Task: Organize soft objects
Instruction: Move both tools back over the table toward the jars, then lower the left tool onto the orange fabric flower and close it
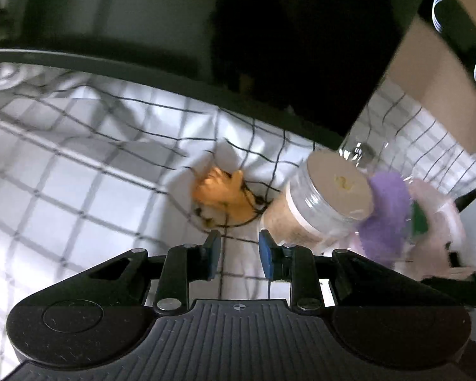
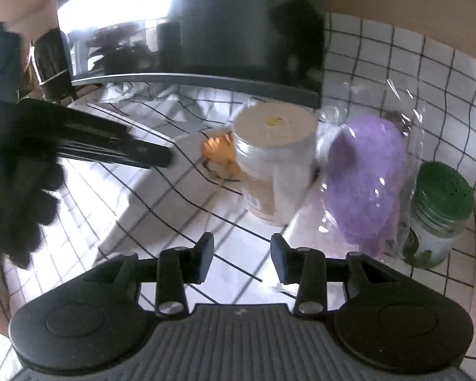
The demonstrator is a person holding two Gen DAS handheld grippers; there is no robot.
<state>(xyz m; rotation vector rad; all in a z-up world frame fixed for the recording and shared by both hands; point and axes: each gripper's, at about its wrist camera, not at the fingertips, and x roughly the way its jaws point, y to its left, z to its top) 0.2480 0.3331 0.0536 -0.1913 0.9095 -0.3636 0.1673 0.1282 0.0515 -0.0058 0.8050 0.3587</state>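
1. Left gripper (image 1: pixel 239 254) sits nearest in its view, fingers parted and empty, over the checked cloth (image 1: pixel 79 190).
2. Just ahead lie an orange toy (image 1: pixel 220 197) and a white-lidded jar (image 1: pixel 327 197); a purple plush (image 1: pixel 384 212) is at right.
3. Right gripper (image 2: pixel 241 257) is likewise parted, holding nothing.
4. Its view shows the purple plush (image 2: pixel 365 174) in a clear bag, beside a green-lidded jar (image 2: pixel 441 209).
5. Nothing looks gathered yet; sorting seems barely begun.

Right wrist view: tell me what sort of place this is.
Probably a home table or counter, set up for sorting. A white checked cloth covers the surface, a white-lidded jar and a green-lidded jar stand on it, and a dark screen-like panel reflects a window behind.
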